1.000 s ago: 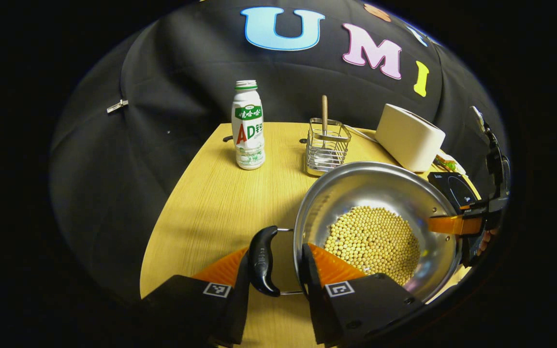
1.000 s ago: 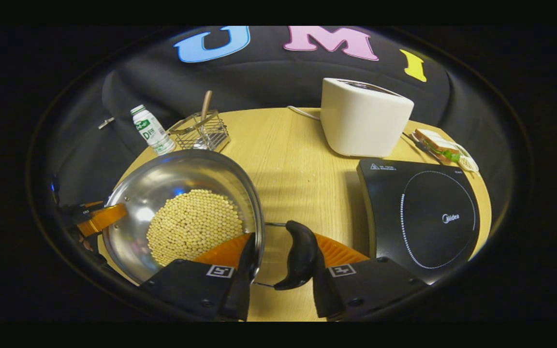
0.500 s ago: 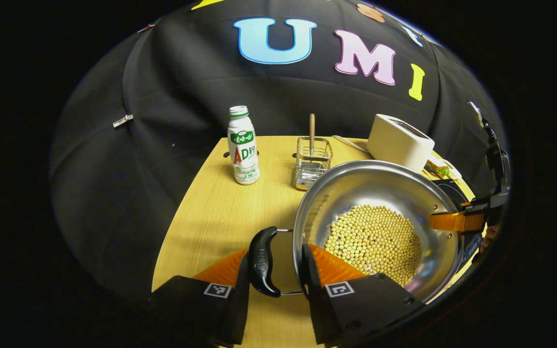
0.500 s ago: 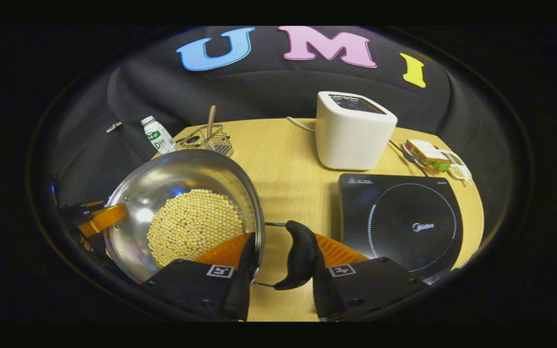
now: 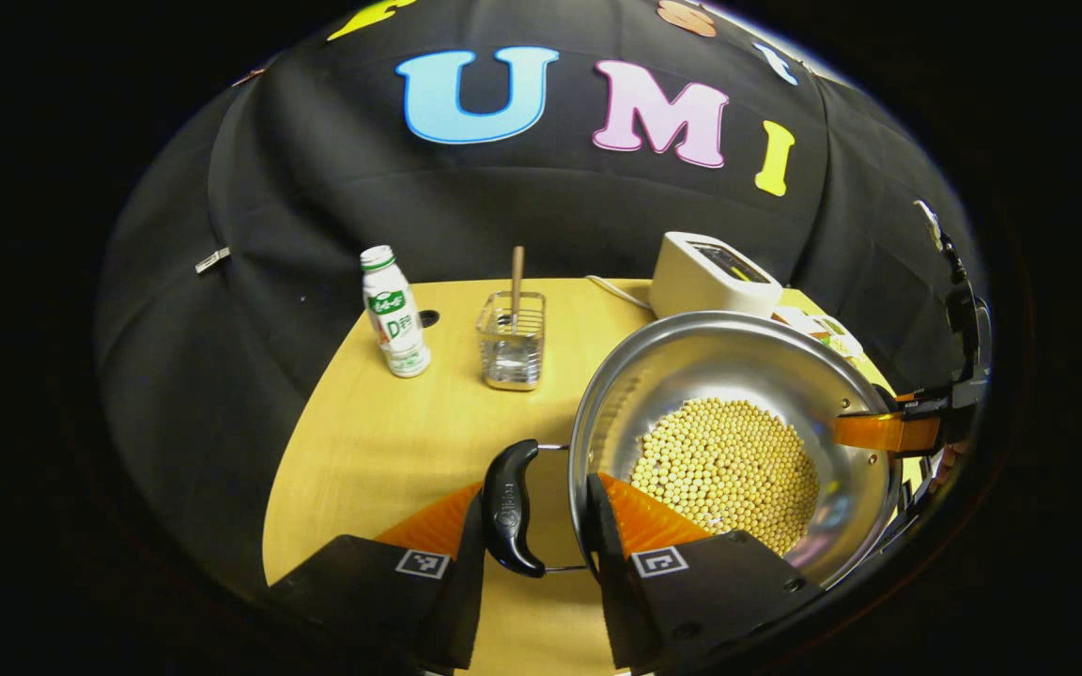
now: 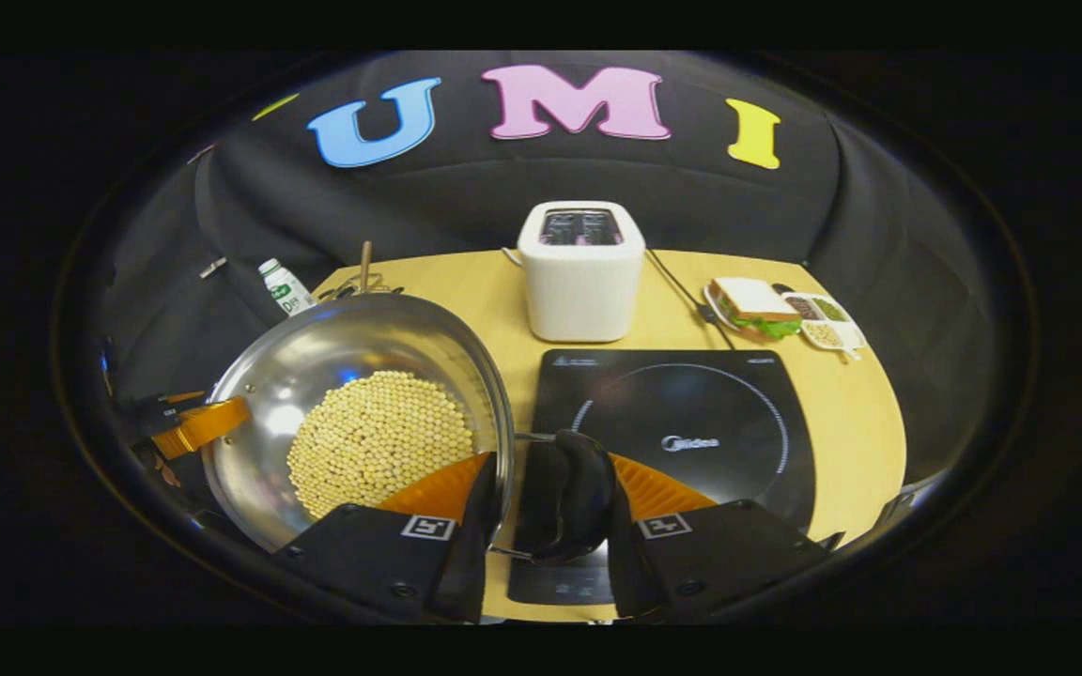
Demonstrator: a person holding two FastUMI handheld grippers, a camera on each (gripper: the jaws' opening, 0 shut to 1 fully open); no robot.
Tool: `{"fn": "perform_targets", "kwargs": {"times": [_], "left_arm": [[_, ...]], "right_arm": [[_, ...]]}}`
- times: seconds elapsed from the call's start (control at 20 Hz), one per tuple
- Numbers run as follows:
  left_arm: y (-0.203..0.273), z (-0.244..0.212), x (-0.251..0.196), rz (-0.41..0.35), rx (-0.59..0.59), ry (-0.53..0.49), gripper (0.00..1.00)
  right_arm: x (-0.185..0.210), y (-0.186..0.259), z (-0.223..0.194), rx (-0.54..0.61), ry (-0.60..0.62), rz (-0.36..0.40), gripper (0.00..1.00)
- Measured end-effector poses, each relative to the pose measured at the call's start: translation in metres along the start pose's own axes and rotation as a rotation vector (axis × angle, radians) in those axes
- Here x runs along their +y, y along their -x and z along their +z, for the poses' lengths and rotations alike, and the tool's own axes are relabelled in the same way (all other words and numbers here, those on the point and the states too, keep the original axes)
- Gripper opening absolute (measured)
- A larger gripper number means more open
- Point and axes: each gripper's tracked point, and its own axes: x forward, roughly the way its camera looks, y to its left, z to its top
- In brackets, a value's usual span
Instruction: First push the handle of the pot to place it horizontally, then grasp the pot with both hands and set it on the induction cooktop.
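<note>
A steel pot (image 5: 729, 371) (image 6: 344, 357) holding yellow beans (image 5: 729, 465) hangs above the wooden table (image 5: 381, 441). My left gripper (image 5: 533, 512) is shut across the pot's black left handle (image 5: 508, 507) and rim, one finger outside the handle and one inside the pot wall. My right gripper (image 6: 548, 512) is shut the same way on the black right handle (image 6: 579, 498). Each gripper shows at the pot's far side in the other view: the right gripper (image 5: 888, 432) and the left gripper (image 6: 193, 424). The black induction cooktop (image 6: 691, 413) lies under the right handle.
A white toaster (image 6: 581, 272) stands behind the cooktop, its cord trailing right. A sandwich on a plate (image 6: 752, 305) and a small dish (image 6: 827, 330) sit at the back right. A drink bottle (image 5: 394, 314) and a wire basket with a wooden-handled utensil (image 5: 510, 343) stand at the back left.
Both grippers have carried the pot upward and to the right; the cooktop has slid from the right side to directly below the right handle. The grips are unchanged.
</note>
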Motion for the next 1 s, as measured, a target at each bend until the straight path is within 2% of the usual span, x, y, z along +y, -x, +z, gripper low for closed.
{"fn": "perform_targets", "kwargs": {"times": [0.55,1.0], "left_arm": [[-0.021,0.014,-0.137,-0.055,0.022,-0.047,0.55],[-0.056,0.017,-0.204,-0.069,0.047,-0.049,0.55]], "right_arm": [[-0.138,0.018,-0.001,0.016,-0.055,-0.040,0.55],[-0.210,-0.001,0.002,0.032,-0.071,-0.049,0.55]]}}
